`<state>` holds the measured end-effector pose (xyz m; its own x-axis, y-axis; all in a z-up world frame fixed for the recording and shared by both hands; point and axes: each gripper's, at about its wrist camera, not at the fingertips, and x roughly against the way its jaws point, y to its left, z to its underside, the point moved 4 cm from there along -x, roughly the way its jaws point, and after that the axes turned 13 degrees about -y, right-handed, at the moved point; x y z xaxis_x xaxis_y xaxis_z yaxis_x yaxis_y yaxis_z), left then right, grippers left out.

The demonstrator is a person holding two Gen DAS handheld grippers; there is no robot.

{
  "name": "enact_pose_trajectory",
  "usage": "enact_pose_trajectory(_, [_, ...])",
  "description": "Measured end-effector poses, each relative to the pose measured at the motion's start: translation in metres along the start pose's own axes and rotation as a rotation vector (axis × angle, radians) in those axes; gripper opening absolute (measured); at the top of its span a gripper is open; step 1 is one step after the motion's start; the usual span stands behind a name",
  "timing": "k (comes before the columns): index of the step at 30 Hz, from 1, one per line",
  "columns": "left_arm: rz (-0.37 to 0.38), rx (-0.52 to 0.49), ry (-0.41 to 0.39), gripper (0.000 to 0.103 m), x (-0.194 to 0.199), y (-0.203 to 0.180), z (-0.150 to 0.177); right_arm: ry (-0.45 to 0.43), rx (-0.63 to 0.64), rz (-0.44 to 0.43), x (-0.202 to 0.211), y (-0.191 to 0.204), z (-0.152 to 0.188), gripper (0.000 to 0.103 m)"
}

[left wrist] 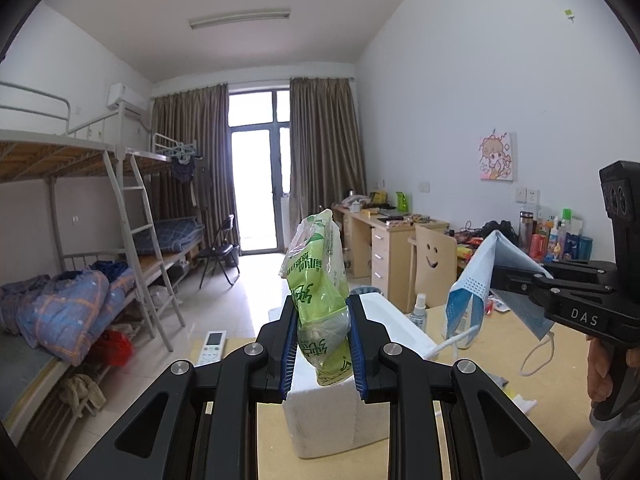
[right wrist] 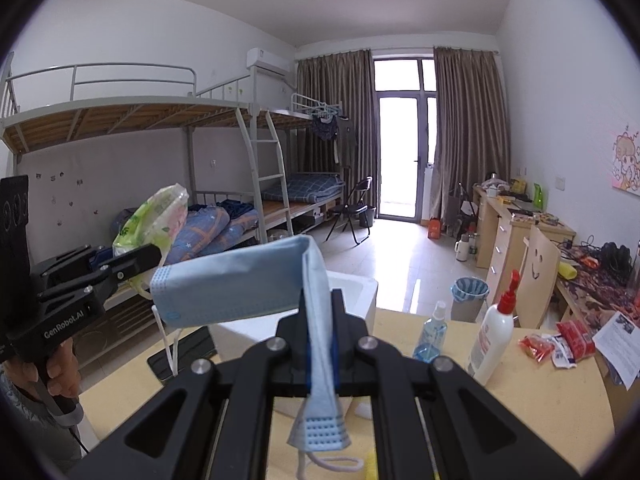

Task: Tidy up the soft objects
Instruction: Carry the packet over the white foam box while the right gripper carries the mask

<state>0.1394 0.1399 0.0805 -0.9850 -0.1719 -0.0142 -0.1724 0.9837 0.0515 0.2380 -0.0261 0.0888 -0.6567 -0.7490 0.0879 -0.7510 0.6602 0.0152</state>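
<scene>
Face mask (right wrist: 240, 280) hangs pinched tight in the right gripper (right wrist: 320, 344). Left gripper (left wrist: 322, 344) squeezes a green plastic bag (left wrist: 320, 280) above the white foam box (left wrist: 384, 316).

Each camera sits just behind its own gripper, low over the tabletop (left wrist: 500, 336), and looks slightly downward along the fingers toward the balcony door (left wrist: 258, 176) at the room's far end. The left wrist view has the right gripper (left wrist: 498, 278) at its right edge; the right wrist view has the left gripper (right wrist: 154, 254) at its left. Both share the foam box (left wrist: 384, 320), bunk beds (right wrist: 168, 120), desks (right wrist: 516, 228) and curtains (left wrist: 324, 148).
</scene>
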Motion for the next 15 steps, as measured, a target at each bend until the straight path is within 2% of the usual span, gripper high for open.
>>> enact_pose_trajectory(15, [-0.016,0.017,0.054,0.025,-0.046,0.016,0.009,0.046,0.006,-0.018,-0.058,-0.002,-0.005,0.009])
